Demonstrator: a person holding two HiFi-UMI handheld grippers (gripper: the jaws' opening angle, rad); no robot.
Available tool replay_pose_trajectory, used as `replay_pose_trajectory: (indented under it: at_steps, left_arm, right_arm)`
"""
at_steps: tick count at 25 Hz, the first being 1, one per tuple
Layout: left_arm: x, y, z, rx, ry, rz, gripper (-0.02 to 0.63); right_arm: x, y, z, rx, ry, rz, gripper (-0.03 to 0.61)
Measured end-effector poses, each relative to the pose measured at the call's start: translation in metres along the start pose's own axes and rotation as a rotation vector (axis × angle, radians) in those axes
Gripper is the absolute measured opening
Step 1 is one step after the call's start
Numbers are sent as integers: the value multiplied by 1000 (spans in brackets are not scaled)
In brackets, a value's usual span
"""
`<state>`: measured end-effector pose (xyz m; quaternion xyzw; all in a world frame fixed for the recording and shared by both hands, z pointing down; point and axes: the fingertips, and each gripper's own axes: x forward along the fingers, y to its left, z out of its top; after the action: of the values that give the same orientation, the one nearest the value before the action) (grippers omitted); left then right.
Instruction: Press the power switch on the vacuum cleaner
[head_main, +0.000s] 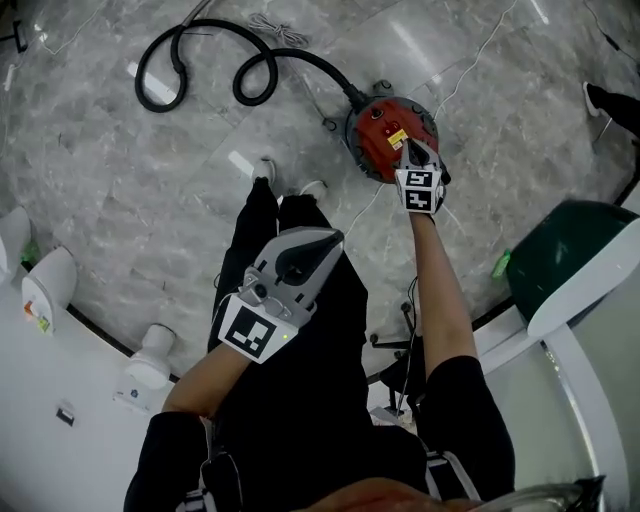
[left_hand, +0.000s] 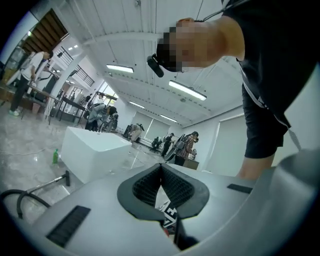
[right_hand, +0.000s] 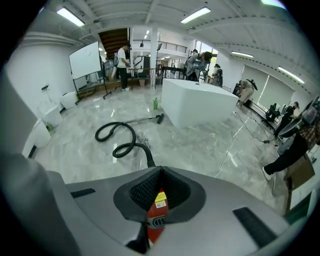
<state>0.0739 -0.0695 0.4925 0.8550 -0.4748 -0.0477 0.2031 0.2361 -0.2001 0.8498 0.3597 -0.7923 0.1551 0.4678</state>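
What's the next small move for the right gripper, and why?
Probably press straight down: the right gripper, jaws shut, sits over the red top of the vacuum, with a dark oval, likely the switch, just beneath its tips.

Vacuum cleaner: red body, dark rim, yellow label on top.
Hose: black throughout.
Floor: grey marble, pale veins, glossy white glints.
Left gripper: light grey shell, black ribbed fingers, black-and-white square pattern on the marker cube.
Right gripper: same grey shell, same black-and-white squares on its cube.
Trousers: black, matching the sleeves.
Shoes: white.
Counter: plain white.
Bottle: green.
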Motion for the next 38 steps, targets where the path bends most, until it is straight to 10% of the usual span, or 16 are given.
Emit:
replay_pose_trajectory:
  at_steps: [10, 38]
  left_arm:
    - [21, -23, -59, -65, 51, -89, 18]
    - [16, 16, -89, -107, 33, -27, 18]
  right_arm:
    - [74, 2, -46, -130, 132, 84, 15]
    - [142, -3, -89, -32, 273, 65, 15]
